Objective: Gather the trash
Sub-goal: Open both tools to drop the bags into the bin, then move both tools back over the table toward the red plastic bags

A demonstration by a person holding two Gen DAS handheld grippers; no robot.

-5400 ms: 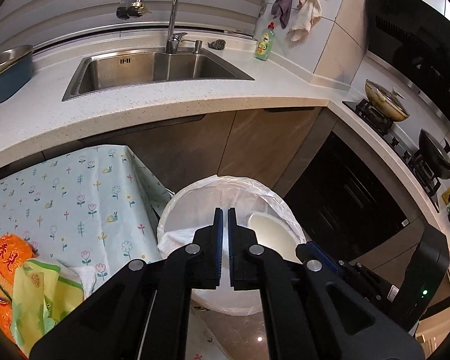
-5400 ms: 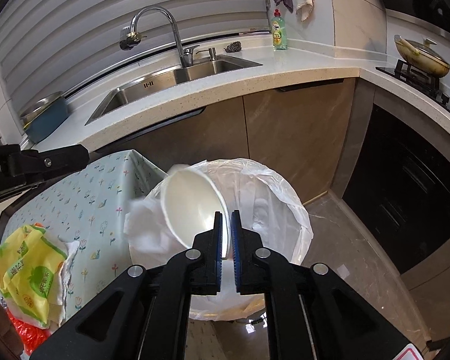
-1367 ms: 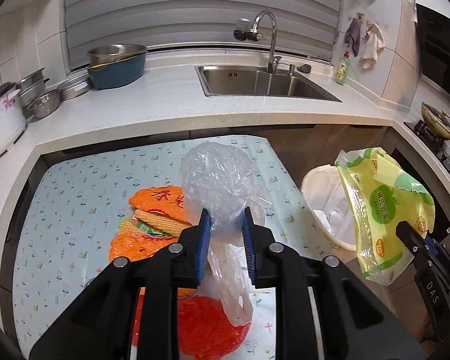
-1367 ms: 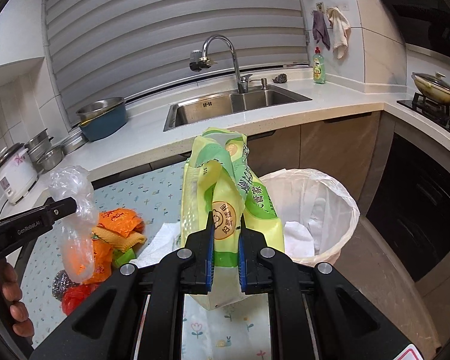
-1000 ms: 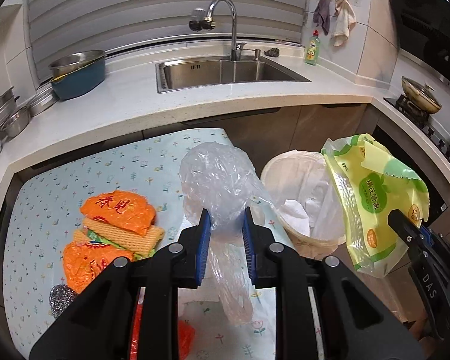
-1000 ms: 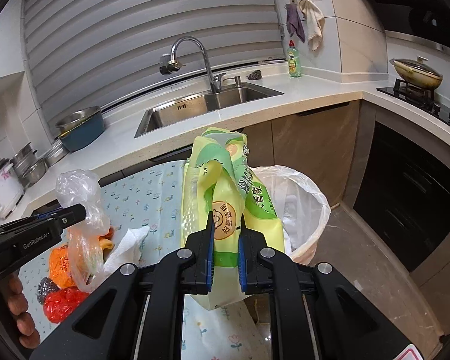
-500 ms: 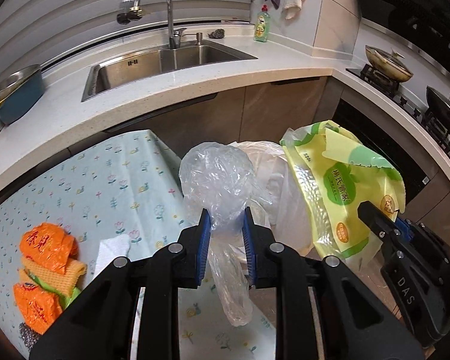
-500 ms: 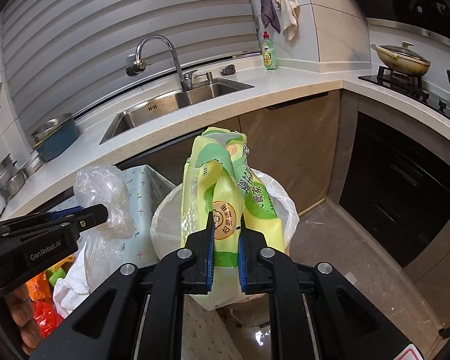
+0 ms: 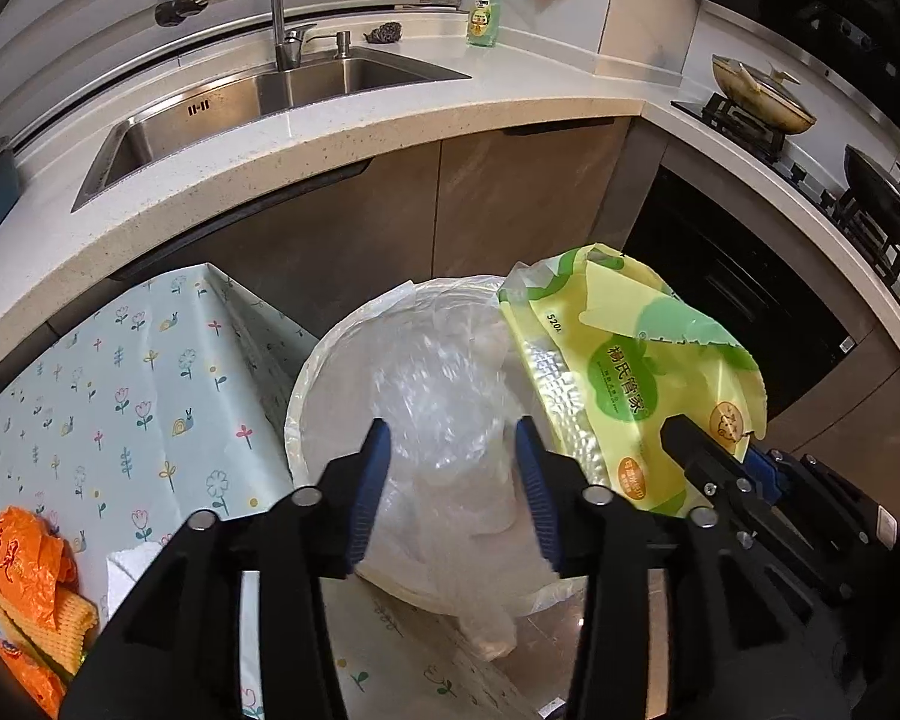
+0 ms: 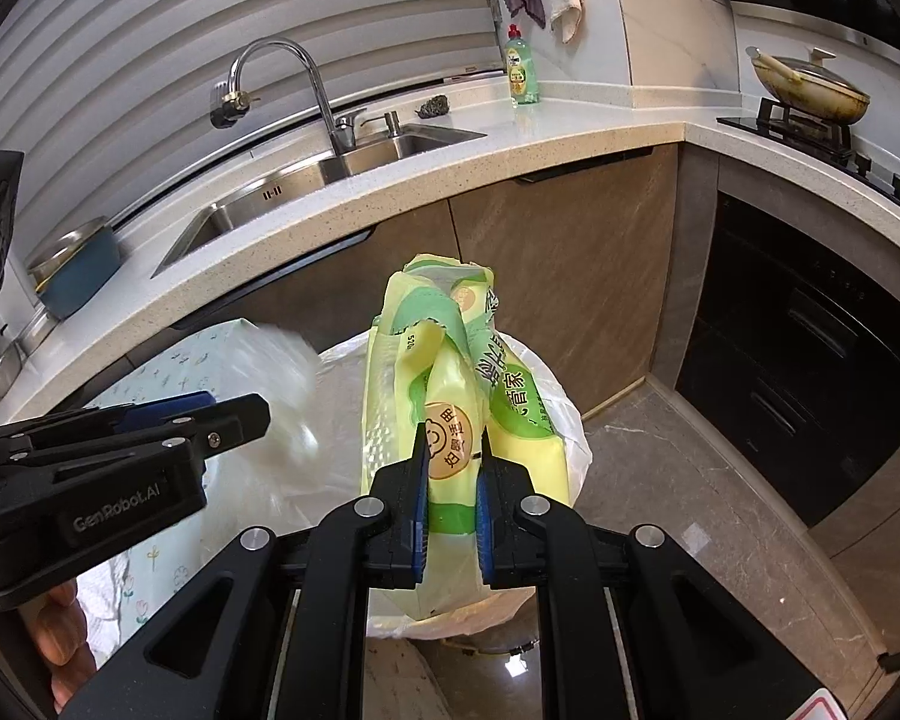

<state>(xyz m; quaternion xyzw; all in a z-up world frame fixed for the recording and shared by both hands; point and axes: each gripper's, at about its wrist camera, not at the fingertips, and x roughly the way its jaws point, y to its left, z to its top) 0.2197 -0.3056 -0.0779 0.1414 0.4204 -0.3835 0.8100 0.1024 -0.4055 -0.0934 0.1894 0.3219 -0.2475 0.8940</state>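
Change since earlier frame: both grippers, which I held over the floral bench cloth with the sink ahead, now sit over the trash bin; clear bag, previously pinched, is now loose.
Left gripper (image 9: 448, 462): I read the jaws as opening; blue pads stand apart with the clear plastic bag (image 9: 444, 414) between them, pads not pressing on it.
Clear plastic bag: blurred, directly over the bin mouth, its tail trailing down past the near rim.
Right gripper (image 10: 452, 501): jaws nearly together, clamped on the yellow-green package (image 10: 444, 396).
Yellow-green package: upright, crumpled, held above the right side of the bin; in the left wrist view it overlaps the bin's right rim.
Trash bin (image 9: 321, 369): round, lined with a white bag, on the floor between the bench corner and the brown cabinet doors.
Bench (image 9: 120, 396): covered with a pale floral cloth, at left of the bin.
Remaining trash: orange wrappers (image 9: 24, 558) at the cloth's lower left, white tissue (image 9: 129, 564) just beside them.
Person: fingers (image 10: 60, 630) visible under the left gripper body in the right wrist view.
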